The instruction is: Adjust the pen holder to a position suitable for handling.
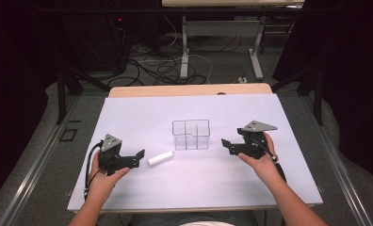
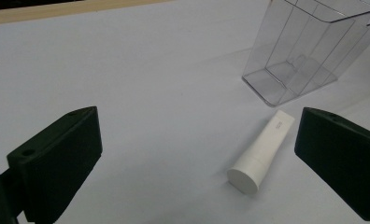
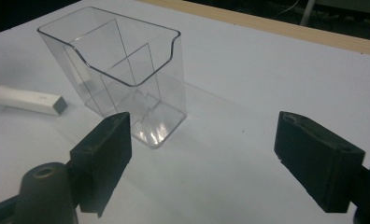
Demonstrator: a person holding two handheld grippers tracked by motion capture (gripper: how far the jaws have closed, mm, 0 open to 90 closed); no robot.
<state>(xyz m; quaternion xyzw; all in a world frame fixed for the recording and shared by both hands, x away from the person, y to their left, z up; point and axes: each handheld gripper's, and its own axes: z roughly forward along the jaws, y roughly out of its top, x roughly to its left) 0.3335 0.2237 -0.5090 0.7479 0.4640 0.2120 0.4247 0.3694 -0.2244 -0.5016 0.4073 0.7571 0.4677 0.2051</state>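
1. Tube [image 2: 263,151]: white, lying flat on the white table [image 1: 142,117], just beside the clear divided organizer [image 1: 190,134] on its left side, not touching it. Its flat cap end faces the left gripper [image 1: 138,157].
2. Left gripper: jaws spread wide and empty, close to the tube. I would centre them across the tube's middle before closing, so it does not roll away.
3. Right gripper [image 3: 199,154]: jaws also apart, holding nothing, on the organizer's other side. It could steady that light container if the tube goes in.
4. Grip gently; the tube looks soft.
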